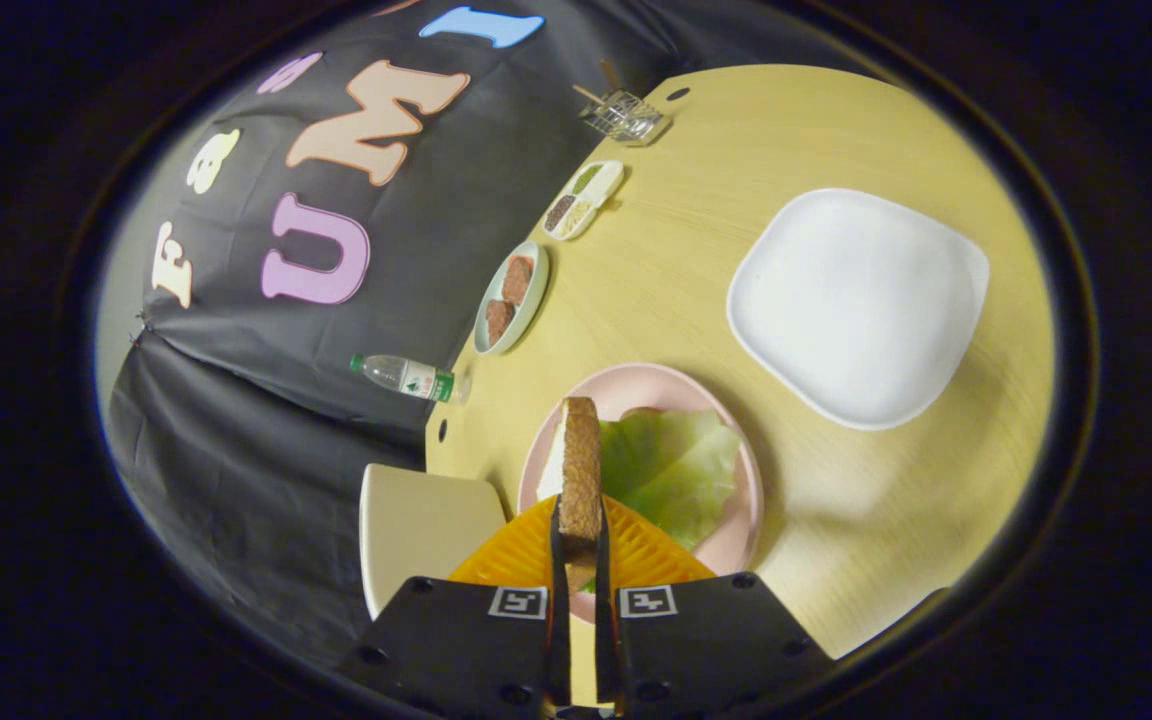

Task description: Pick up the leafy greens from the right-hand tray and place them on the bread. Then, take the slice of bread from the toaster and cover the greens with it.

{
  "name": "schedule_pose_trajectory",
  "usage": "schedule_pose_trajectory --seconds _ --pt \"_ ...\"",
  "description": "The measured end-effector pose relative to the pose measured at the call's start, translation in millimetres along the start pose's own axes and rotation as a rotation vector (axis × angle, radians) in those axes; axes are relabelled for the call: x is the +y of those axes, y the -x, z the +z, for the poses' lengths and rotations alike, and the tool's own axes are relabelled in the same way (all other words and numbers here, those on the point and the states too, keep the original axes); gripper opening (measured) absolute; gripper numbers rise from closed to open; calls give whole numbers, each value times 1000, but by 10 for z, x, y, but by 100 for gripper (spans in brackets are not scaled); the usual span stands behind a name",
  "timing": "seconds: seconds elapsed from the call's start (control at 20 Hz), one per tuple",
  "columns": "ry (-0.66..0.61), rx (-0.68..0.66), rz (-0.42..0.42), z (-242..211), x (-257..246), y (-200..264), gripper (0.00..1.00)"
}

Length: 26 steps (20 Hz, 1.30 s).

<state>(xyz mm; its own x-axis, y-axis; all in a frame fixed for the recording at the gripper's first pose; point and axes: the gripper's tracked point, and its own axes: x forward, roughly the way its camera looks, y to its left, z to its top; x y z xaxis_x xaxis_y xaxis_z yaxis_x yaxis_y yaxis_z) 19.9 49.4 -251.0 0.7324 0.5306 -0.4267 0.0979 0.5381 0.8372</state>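
My gripper is shut on a slice of bread, held on edge with its brown crust toward me. The slice hangs over a pink plate. On that plate lies a green leaf, just to the right of the held slice and beyond my fingers. A little white, perhaps the lower bread, shows at the leaf's left edge, mostly hidden by the held slice. The view is rolled, so the table runs up and to the right.
A large white square plate lies beyond the pink plate. Along the table's edge by the black cloth stand an oval dish with two brown patties, a divided tray and a wire rack. A water bottle and a pale chair seat sit near the table's edge.
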Motion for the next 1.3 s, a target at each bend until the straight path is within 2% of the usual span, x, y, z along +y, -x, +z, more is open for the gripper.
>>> schedule_pose_trajectory --seconds 0.45,0.6,0.7,0.8,0.95,1.3 --pt "23 -15 -103 35 -254 92 45" --pt "22 -49 -91 115 -190 210 87" --pt "37 -77 -83 177 -124 297 100" --pt "73 -108 -95 264 -72 401 100" --pt "214 -175 -179 440 -80 623 100" --pt "756 -440 -366 1221 448 1350 100"
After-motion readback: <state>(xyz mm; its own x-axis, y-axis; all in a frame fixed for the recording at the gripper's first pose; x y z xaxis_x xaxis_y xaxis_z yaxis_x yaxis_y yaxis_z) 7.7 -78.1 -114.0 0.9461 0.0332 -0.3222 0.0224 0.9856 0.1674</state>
